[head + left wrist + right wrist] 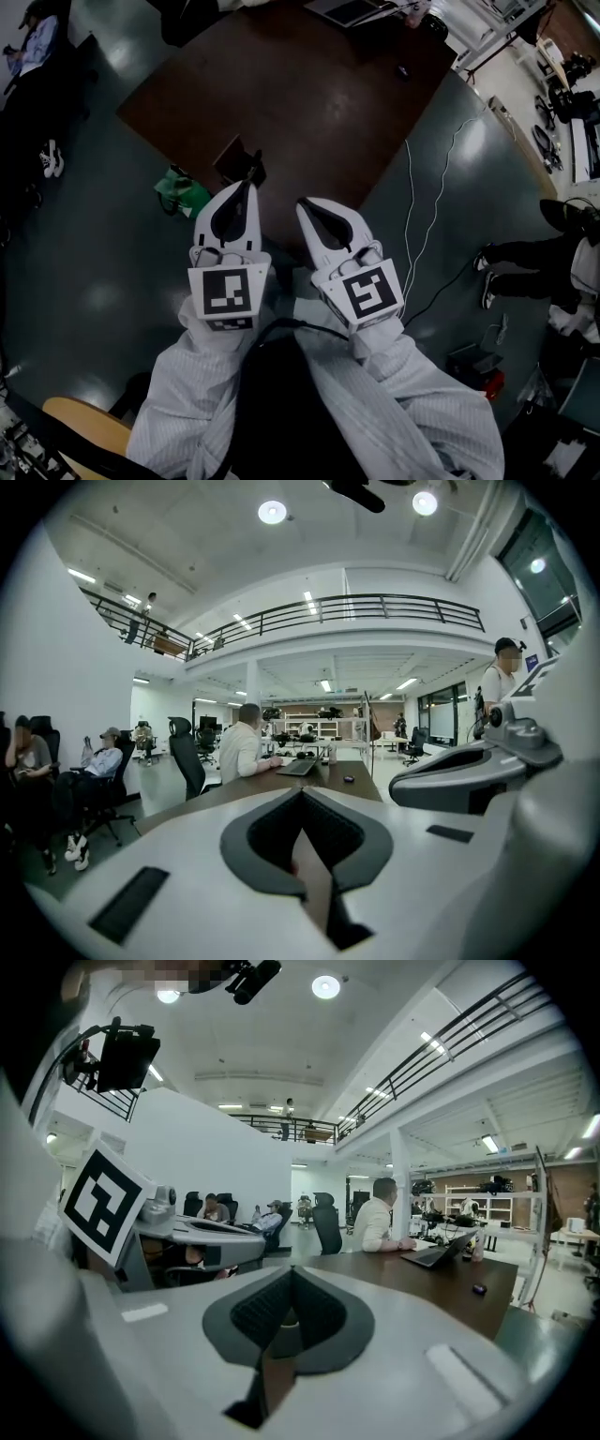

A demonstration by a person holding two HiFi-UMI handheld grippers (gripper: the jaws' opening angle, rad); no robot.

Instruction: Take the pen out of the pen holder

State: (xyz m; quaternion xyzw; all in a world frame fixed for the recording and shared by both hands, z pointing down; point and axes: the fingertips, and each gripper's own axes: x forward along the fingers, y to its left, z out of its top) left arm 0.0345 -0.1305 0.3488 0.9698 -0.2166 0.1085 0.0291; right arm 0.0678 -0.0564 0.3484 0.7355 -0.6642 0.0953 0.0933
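1. Left gripper (247, 186), right gripper (306, 206): both clenched, empty. I hold them side by side, short of the brown table (309, 84), probably ready to approach.
2. Pen, pen holder: I cannot make out either. The dark object (234, 157) at the table's near edge may be the holder.

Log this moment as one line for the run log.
left gripper: shut, empty | right gripper: shut, empty | table: ahead of both | pen: not made out
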